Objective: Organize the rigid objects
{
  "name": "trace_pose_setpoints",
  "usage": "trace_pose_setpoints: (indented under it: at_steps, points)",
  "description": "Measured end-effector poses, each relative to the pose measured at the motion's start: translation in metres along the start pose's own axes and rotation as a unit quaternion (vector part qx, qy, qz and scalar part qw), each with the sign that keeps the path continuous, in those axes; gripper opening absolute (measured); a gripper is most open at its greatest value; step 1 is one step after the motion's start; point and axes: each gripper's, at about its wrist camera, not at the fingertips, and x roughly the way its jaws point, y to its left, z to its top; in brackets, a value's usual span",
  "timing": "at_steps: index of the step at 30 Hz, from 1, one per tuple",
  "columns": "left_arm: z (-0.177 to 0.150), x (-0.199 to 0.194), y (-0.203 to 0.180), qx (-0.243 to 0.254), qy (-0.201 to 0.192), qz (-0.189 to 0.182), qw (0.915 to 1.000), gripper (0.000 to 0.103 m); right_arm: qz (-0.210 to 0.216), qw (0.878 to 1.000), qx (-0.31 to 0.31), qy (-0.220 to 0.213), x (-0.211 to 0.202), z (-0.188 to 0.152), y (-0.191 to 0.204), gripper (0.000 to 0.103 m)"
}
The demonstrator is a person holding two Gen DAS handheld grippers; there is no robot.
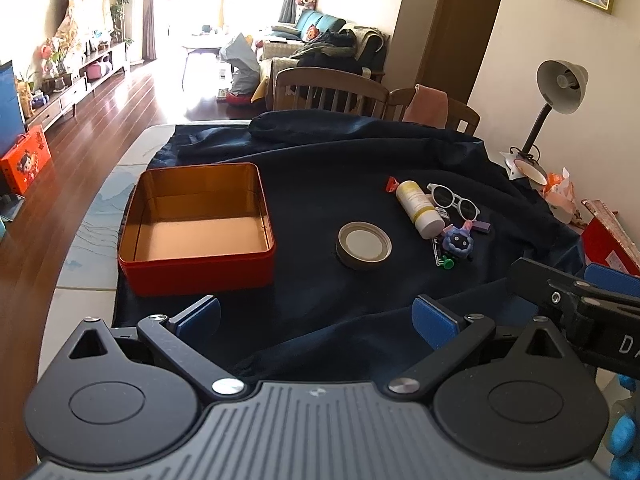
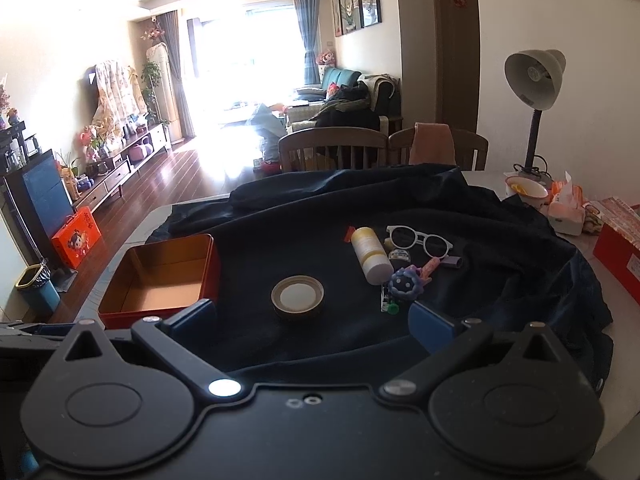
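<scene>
Left gripper [image 1: 316, 316] and right gripper [image 2: 312, 322], both spread wide and empty, hover near the red tin [image 1: 200, 236], jar lid [image 1: 365, 245] and white sunglasses [image 1: 452, 200].

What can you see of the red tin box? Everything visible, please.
The red tin box is a rectangular, open-topped container with rounded corners, red painted outside and bare golden metal inside. No lid is on it and nothing lies in it. It sits upright and flat on the dark blue cloth, at the table's left side, well apart from the round lid and the cluster of small items to its right. Neither hand-held gripper touches it. Sunlight brightens its floor and far wall.
</scene>
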Motion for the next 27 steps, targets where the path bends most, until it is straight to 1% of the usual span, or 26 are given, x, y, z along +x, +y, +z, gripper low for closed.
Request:
trace_pose_setpoints:
  at_steps: [13, 20, 27]
  points:
    - [0.003, 0.002, -0.004, 0.004, 0.000, 0.004, 1.0000, 0.103, 0.007, 1.000, 0.006, 0.003, 0.004, 0.005, -0.003, 0.102]
    - [0.008, 0.010, -0.010, -0.003, 0.007, 0.004, 1.0000, 0.103, 0.016, 1.000, 0.007, 0.004, 0.014, 0.009, -0.015, 0.100]
    - [0.017, 0.025, -0.021, -0.011, 0.005, 0.015, 0.9998, 0.103, 0.023, 1.000, 0.009, 0.015, 0.030, 0.015, -0.032, 0.100]
